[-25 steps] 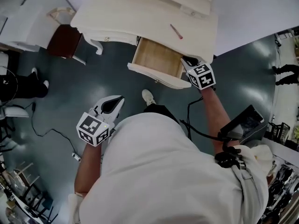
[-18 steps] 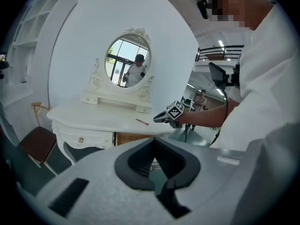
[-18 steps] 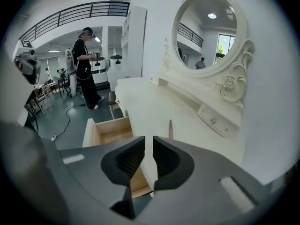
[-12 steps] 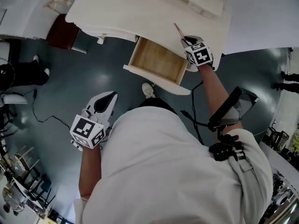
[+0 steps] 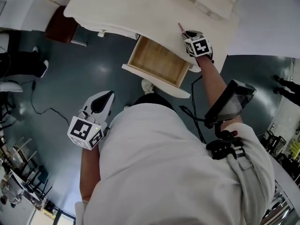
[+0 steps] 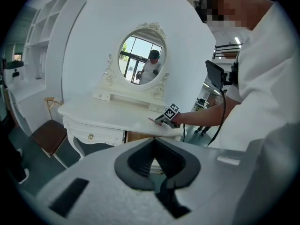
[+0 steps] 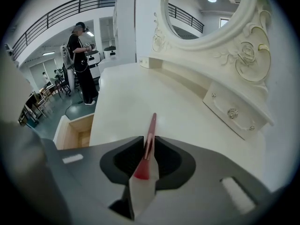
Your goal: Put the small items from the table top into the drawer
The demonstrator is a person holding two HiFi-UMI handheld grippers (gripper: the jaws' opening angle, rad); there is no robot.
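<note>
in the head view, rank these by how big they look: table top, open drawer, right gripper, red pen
1. table top
2. open drawer
3. right gripper
4. red pen, only a thin sliver showing past the gripper

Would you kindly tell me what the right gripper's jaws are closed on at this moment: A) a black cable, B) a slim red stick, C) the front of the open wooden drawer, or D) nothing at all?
B: in the right gripper view the right gripper has its jaws pressed together on the slim red stick, whose far end points out over the white dressing table top.
</note>
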